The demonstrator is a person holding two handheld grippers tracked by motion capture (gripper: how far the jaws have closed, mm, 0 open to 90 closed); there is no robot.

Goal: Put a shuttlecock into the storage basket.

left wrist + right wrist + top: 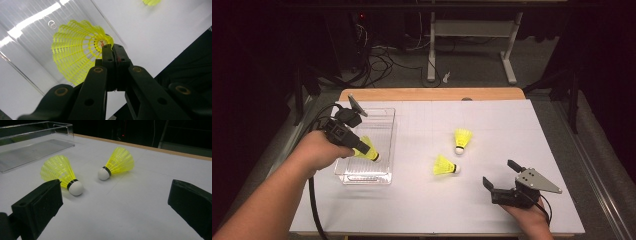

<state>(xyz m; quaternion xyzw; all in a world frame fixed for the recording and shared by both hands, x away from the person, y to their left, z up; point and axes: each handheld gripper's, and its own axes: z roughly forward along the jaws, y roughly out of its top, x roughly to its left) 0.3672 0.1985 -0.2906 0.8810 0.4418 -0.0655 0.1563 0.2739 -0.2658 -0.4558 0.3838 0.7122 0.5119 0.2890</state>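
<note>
Left tongs (362,148) pinching a yellow shuttlecock (369,150) over the clear bin (384,120); next, release it inside. Right tongs (502,176) spread wide, aimed at the nearer shuttlecock (60,175) on the tabletop (492,210).

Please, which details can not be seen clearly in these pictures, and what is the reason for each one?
- Held shuttlecock, left gripper view: its cork tip is hidden behind the shut left gripper.
- Same shuttlecock, high view: too small to tell whether it touches the clear tray floor.
- Clear tray, right gripper view: cut off by the left and top edges.
- Right gripper, right gripper view: jaws wide apart, both cut by the frame edges.
</note>
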